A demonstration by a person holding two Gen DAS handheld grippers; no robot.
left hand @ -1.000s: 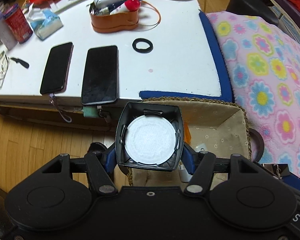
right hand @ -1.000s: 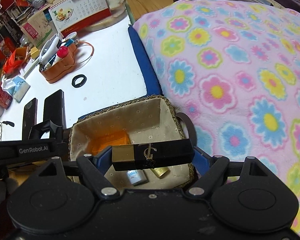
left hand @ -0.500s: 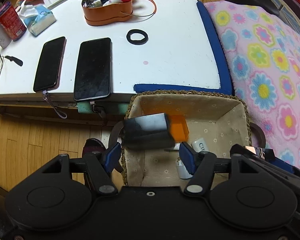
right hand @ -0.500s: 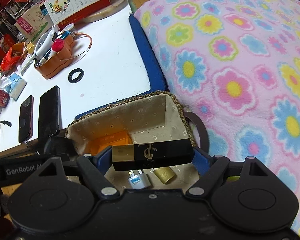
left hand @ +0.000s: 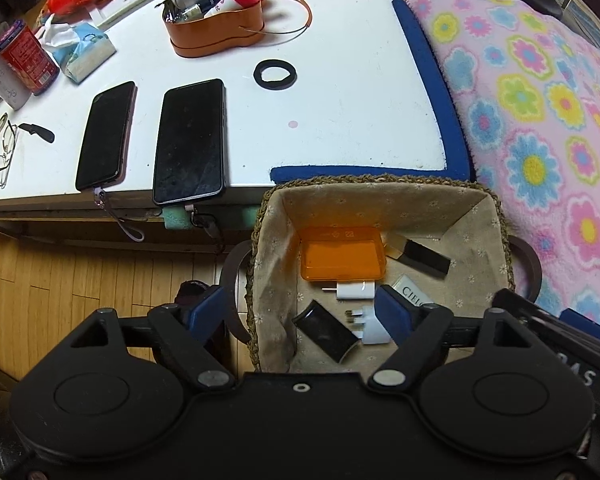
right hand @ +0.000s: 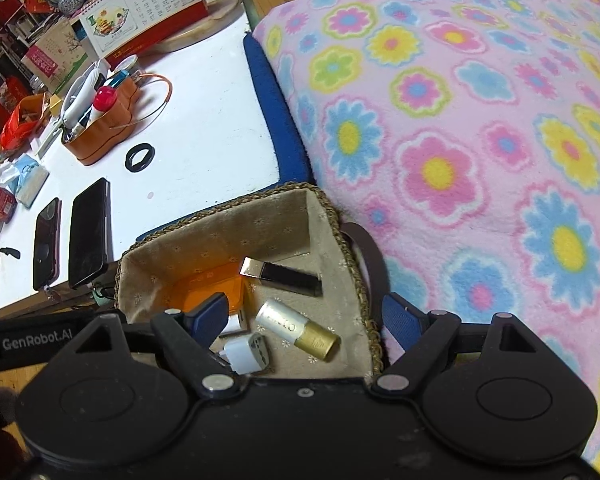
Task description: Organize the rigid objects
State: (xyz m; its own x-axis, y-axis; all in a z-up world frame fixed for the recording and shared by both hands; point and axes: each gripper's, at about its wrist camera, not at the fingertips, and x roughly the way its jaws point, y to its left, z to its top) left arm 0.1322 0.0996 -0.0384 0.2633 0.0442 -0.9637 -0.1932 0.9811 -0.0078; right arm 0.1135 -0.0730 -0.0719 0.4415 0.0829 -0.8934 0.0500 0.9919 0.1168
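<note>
A woven basket [left hand: 380, 178] with a cloth lining stands on the floor between the white table and the flowered blanket. In it lie an orange plastic box [left hand: 342, 254], a black and gold bar [left hand: 420, 256], a black square compact [left hand: 326, 330], a white charger [left hand: 354, 291] and a white plug adapter [left hand: 372, 326]. My left gripper [left hand: 304, 314] is open and empty above the basket's near edge. My right gripper [right hand: 304, 316] is open and empty above the basket [right hand: 220, 208]; below it lie the black and gold bar [right hand: 282, 274] and a silver and gold tube [right hand: 298, 329].
On the white table [left hand: 340, 120] lie two black phones [left hand: 190, 140] [left hand: 106, 134], a black ring [left hand: 275, 74], an orange holder [left hand: 216, 36] with pens, a tissue pack [left hand: 82, 50], a red can [left hand: 28, 60] and glasses [left hand: 4, 152]. A flowered blanket [right hand: 480, 120] lies on the right.
Both grippers have opened. The black compact has dropped from my left gripper into the basket, and the black and gold bar has dropped from my right gripper into it.
</note>
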